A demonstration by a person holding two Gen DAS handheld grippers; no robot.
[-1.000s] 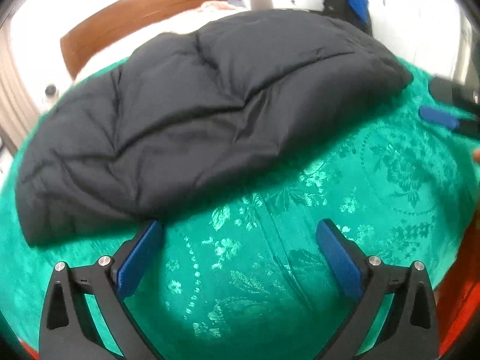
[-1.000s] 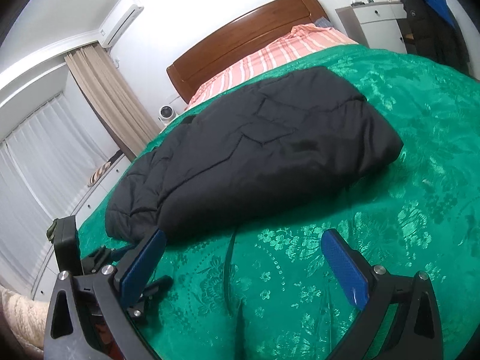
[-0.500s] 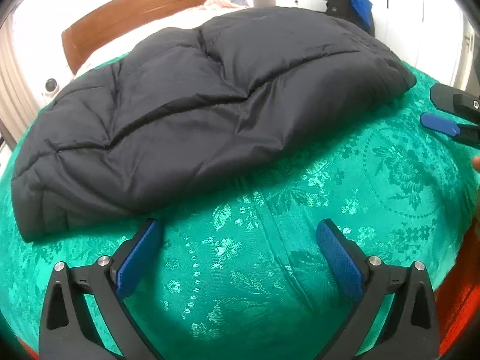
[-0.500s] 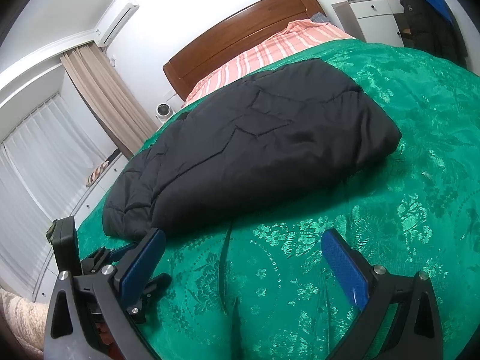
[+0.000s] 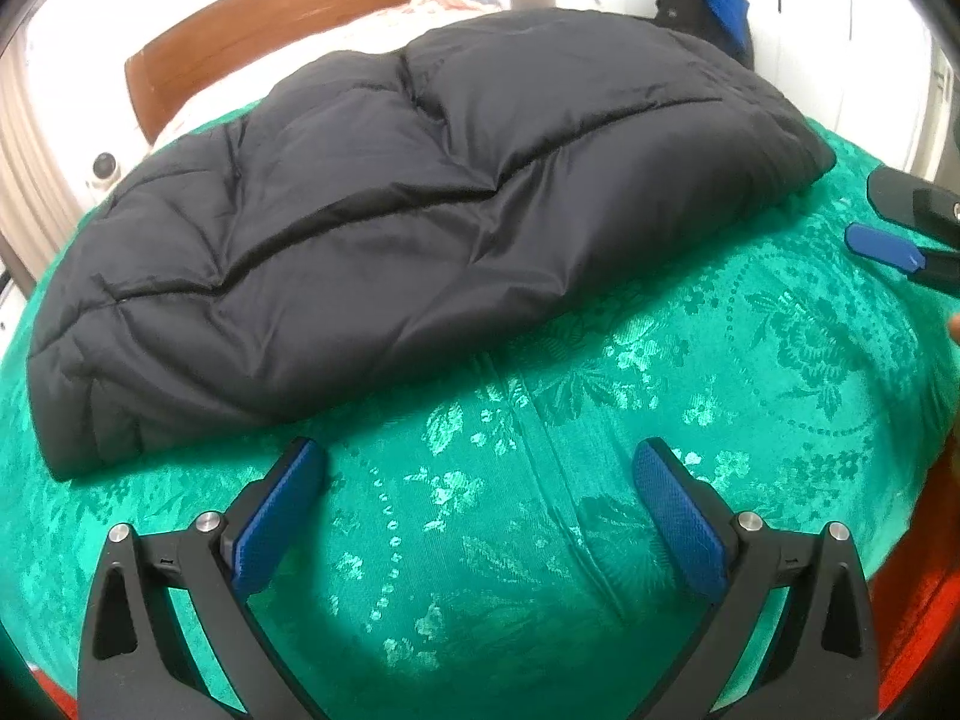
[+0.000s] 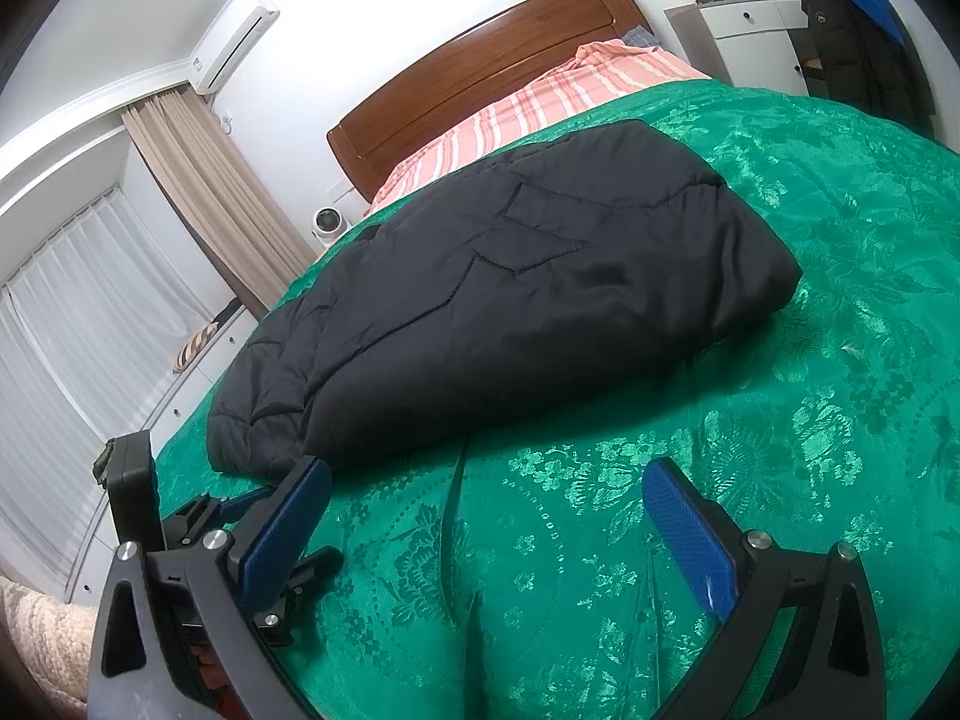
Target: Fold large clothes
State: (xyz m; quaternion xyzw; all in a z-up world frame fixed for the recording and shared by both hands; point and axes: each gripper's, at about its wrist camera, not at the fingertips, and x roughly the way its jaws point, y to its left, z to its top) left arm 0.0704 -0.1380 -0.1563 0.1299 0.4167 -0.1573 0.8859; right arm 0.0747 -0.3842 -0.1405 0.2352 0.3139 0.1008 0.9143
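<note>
In the left wrist view, the black quilted puffer jacket [image 5: 420, 210] is seen lying folded on the green floral brocade bedspread [image 5: 690, 372], a little lower and nearer in the picture than it was a second ago, with more of its left end brought into sight; its shape itself has not been altered. The left gripper [image 5: 480, 498] is held with its blue-padded jaws spread wide over bare bedspread, nothing being pinched, just short of the jacket's near edge. From this it is judged that the fold is largely done and that the grippers are being kept clear of it. The jacket's shell is smooth and faintly glossy, divided by stitched seams into puffy panels, with a rounded, thick folded edge. The bedspread is shiny, with a raised woven flower pattern and a long crease down the middle.

In the right wrist view, the jacket [image 6: 510, 312] is shown as a plump, wedge-like bundle, slightly larger in the picture than before. The right gripper [image 6: 486, 510] is likewise spread apart and empty, hanging over the bedspread [image 6: 780, 480] near the jacket's lower edge. Behind the bedspread, a pink striped sheet [image 6: 540, 108] and a polished brown wooden headboard [image 6: 480, 72] are visible.
</note>
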